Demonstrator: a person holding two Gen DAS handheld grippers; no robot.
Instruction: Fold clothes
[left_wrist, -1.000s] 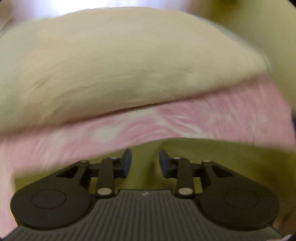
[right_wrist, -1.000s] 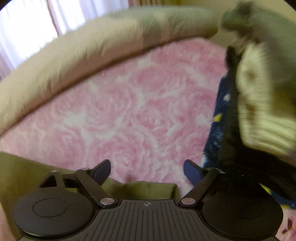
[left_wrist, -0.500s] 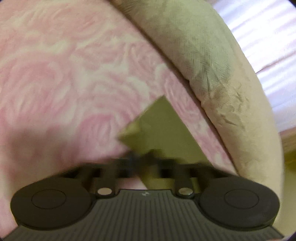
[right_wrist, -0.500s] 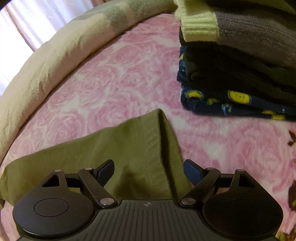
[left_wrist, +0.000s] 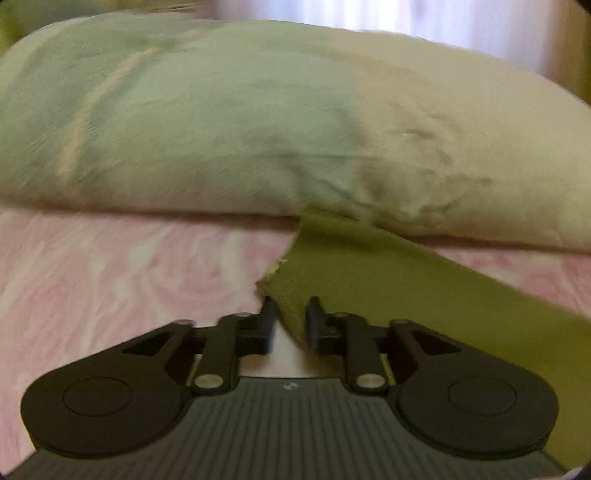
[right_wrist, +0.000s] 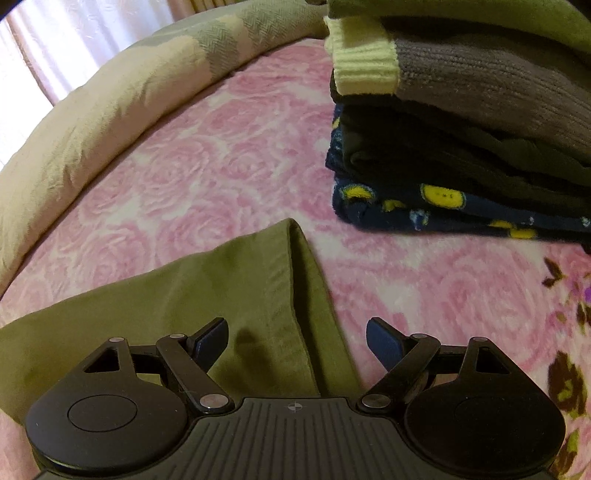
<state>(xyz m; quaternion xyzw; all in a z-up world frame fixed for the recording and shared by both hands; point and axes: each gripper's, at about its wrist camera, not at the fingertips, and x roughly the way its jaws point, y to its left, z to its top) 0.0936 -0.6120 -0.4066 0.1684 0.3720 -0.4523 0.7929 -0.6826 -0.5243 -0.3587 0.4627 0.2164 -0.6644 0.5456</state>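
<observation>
Change since half a second ago: left gripper (left_wrist: 289, 320) has swung round from looking down on the bed to facing the pillow head-on; its jaws, then blurred together over the cloth, now show a narrow gap. Right gripper (right_wrist: 295, 341) has barely shifted, with the same cloth corner ahead of it.
Left jaws: nearly closed, a slim gap between them, with the edge of the olive-green cotton garment (left_wrist: 376, 280) lying in that gap; whether they pinch it, cannot tell, as the view is blurred.
Right jaws: spread wide, holding nothing, hovering just above the olive-green cotton garment (right_wrist: 229, 291).
Garment, left view: runs from between the jaws ahead and off to their right, its far corner touching the pillow's lower edge.
Garment, right view: flat on the bed, a stitched hem passing between the jaws to a point ahead of them.
Bed: pink rose-patterned fleece blanket (right_wrist: 207, 166) under everything.
Pillow: long cream and grey-green cushion (left_wrist: 258, 122), ahead of the left jaws, far left of the right jaws.
Stack: folded pile of dark clothes with a ribbed grey knit on top (right_wrist: 461, 140), ahead and right of the right jaws, apart from the garment.
</observation>
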